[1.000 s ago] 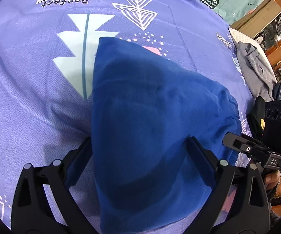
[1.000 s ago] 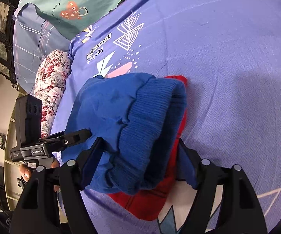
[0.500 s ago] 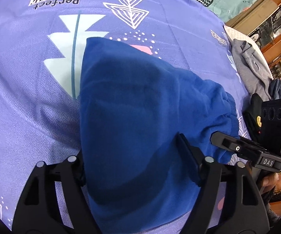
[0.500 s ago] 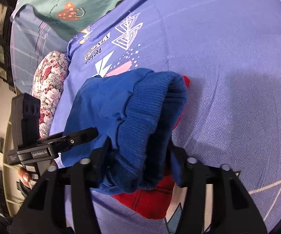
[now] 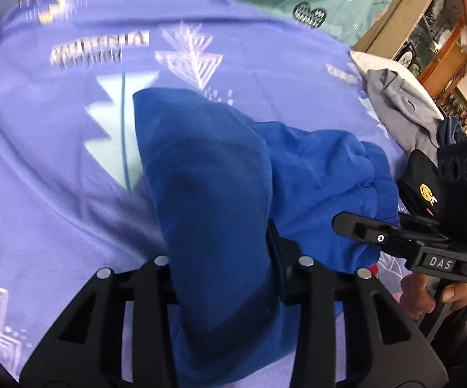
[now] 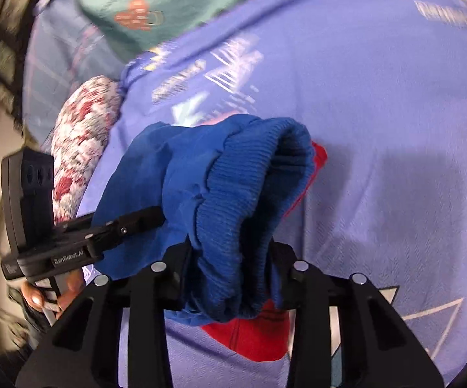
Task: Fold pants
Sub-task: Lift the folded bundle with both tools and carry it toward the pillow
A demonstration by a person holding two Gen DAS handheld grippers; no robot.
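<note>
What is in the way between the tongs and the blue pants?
Nothing visible. The blue pants already sit between the fingers of the left tongs, and their ribbed waistband between the fingers of the right tongs. Both pairs are closing on the cloth, bunching it.

Blue pants (image 5: 220,174), purple patterned sheet (image 5: 39,194)

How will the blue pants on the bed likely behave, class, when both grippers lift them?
The blue pants will probably sag between grips, since the cloth already drapes and bunches. The ribbed waistband looks thick, so the right gripper, closing on it, should hold. The left gripper is closing on smoother fabric that might slip.
</note>
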